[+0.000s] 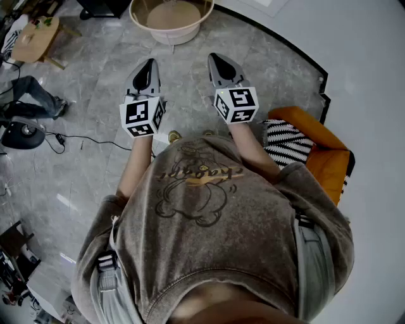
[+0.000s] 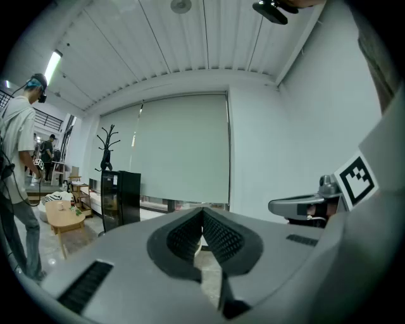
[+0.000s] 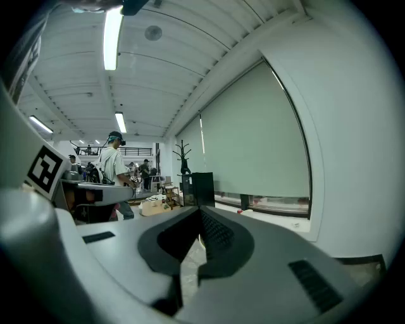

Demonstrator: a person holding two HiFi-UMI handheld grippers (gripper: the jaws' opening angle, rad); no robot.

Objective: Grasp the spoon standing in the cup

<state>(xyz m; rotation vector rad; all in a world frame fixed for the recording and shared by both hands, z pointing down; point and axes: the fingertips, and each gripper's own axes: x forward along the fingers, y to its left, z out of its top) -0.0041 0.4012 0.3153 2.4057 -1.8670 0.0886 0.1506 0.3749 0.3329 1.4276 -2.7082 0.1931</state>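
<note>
No cup and no spoon shows in any view. In the head view my left gripper [image 1: 147, 68] and my right gripper [image 1: 217, 62] are held side by side at chest height, above a grey tiled floor. Both point forward and roughly level. In the left gripper view the left gripper [image 2: 202, 212] has its ribbed pads meeting at the tips, with nothing between them. The right gripper [image 3: 200, 215] in its own view stands the same way, tips together and empty. Each gripper sees the other at the edge of its view.
A round beige tub-like table [image 1: 171, 19] stands straight ahead. An orange chair [image 1: 329, 155] with a striped cushion [image 1: 288, 142] is at my right. A low wooden table [image 1: 35, 38], a person's legs [image 1: 35, 95] and floor cables lie left. A black cabinet [image 2: 120, 196] stands by the blind.
</note>
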